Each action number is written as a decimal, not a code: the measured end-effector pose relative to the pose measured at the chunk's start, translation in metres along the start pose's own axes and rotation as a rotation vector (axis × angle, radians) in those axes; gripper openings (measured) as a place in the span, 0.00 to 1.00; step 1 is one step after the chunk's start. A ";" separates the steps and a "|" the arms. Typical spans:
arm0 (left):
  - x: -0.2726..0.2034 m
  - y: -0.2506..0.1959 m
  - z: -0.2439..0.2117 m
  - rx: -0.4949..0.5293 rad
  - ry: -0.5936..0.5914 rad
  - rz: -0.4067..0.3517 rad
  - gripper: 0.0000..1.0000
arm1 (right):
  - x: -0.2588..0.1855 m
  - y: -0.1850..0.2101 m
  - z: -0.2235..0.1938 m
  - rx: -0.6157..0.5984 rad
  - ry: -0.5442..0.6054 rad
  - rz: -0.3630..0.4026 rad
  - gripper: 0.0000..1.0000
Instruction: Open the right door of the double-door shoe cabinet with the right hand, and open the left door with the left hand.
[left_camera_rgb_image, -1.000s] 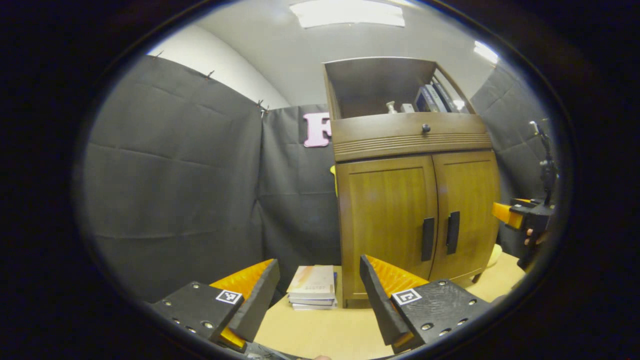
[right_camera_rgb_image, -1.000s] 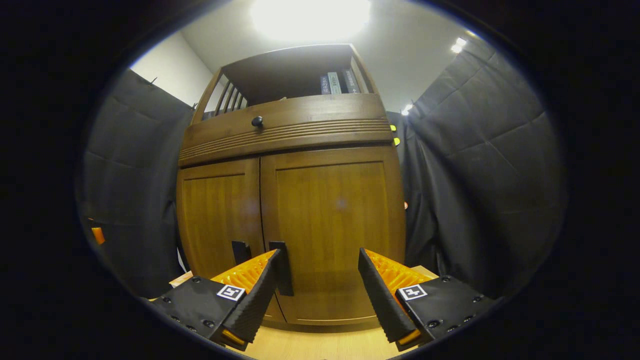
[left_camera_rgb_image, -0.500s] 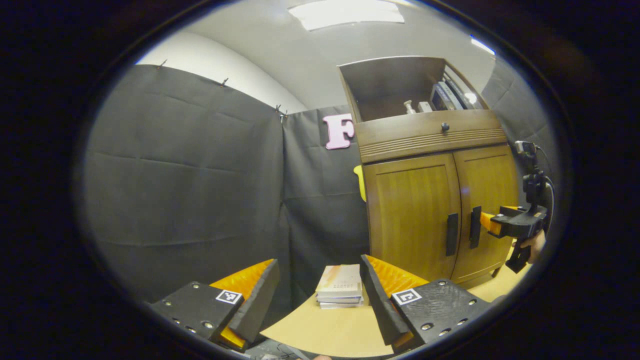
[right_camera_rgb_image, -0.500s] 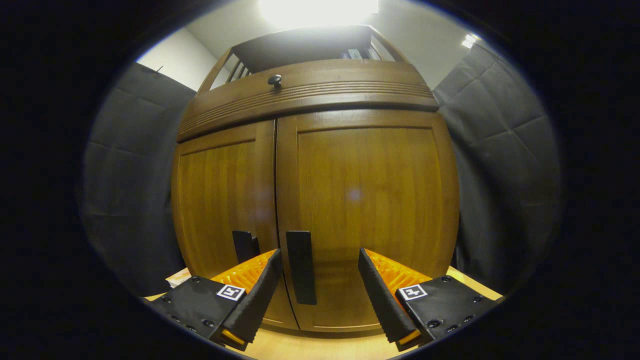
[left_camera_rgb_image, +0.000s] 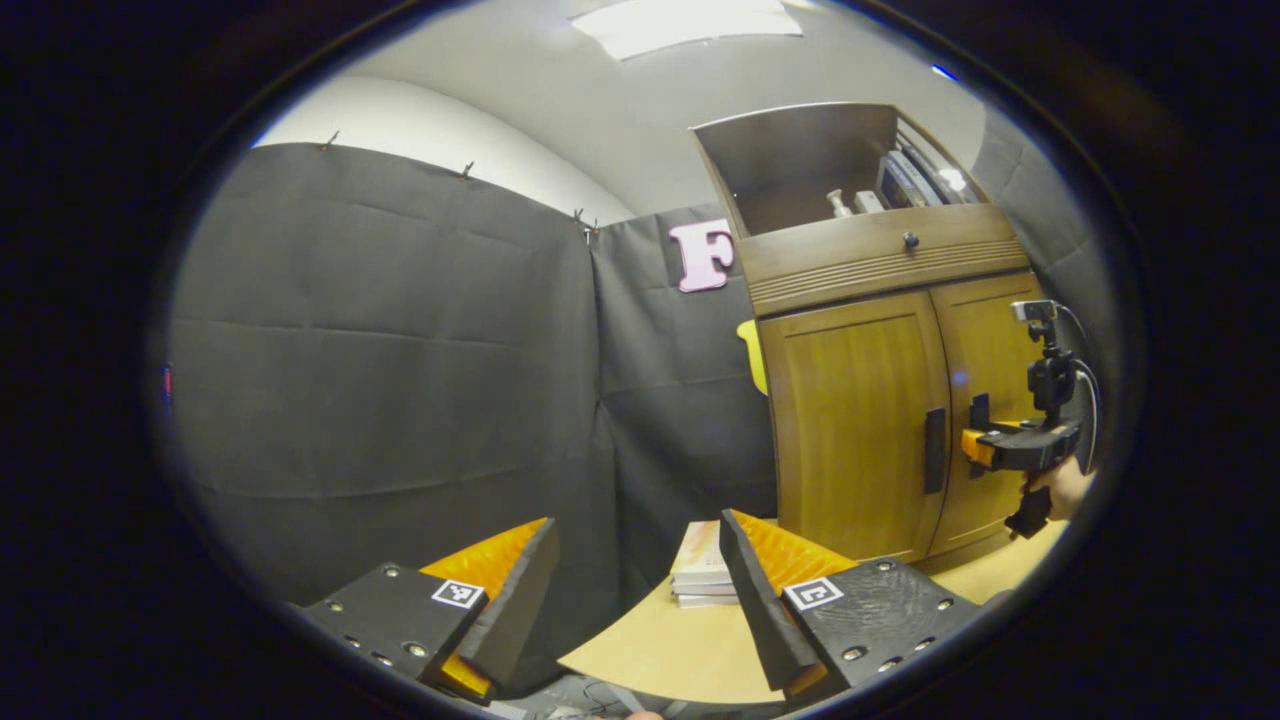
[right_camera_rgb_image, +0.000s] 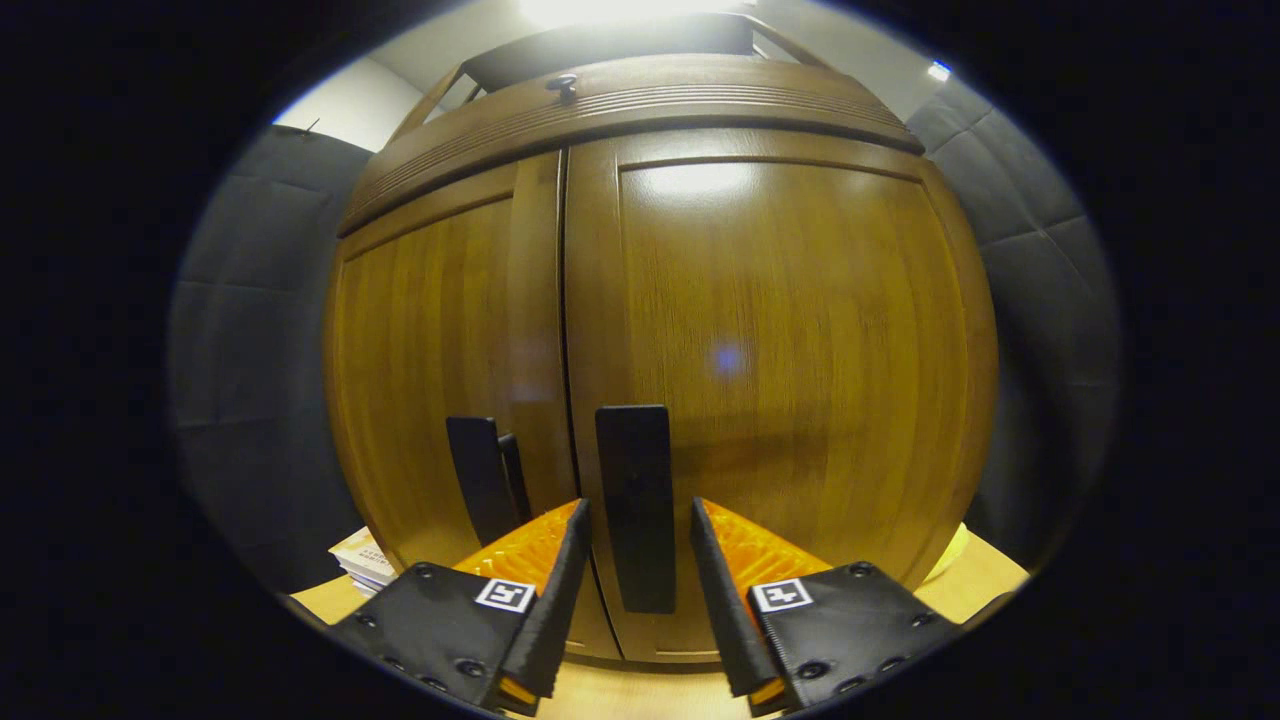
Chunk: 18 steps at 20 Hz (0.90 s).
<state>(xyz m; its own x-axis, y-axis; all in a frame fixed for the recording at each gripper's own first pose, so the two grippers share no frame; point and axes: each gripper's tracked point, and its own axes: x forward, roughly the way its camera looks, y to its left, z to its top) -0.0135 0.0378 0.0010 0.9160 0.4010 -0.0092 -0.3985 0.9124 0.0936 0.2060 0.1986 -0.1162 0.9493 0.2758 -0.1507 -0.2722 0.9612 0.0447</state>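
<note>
Black cloth walls close in a booth with a pale wooden table (left_camera_rgb_image: 680, 650), on which a brown shoe cabinet (left_camera_rgb_image: 880, 400) stands with both doors closed. In the right gripper view the right gripper (right_camera_rgb_image: 636, 560) has its fingers on either side of the right door's handle (right_camera_rgb_image: 636, 500), narrowed toward it; whether they press on it cannot be told. The left door's handle (right_camera_rgb_image: 472, 490) stands just beside. The left gripper (left_camera_rgb_image: 638, 575) hangs wide open and empty, well apart from the cabinet, with a stack of books (left_camera_rgb_image: 700, 575) between.
</note>
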 end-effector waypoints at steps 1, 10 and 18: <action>0.000 0.001 -0.001 0.000 0.000 0.003 0.89 | 0.002 0.000 -0.001 0.004 0.008 0.000 0.55; 0.000 -0.002 0.000 0.000 -0.009 -0.030 0.89 | -0.001 0.000 -0.003 -0.004 0.067 0.005 0.14; 0.012 -0.021 -0.005 -0.025 -0.024 -0.159 0.89 | -0.051 0.000 -0.008 -0.012 0.076 0.069 0.14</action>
<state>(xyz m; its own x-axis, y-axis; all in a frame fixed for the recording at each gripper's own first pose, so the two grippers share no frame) 0.0051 0.0239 -0.0059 0.9684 0.2493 0.0020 -0.2489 0.9661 0.0682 0.1568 0.1852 -0.1162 0.9136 0.3406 -0.2221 -0.3392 0.9396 0.0455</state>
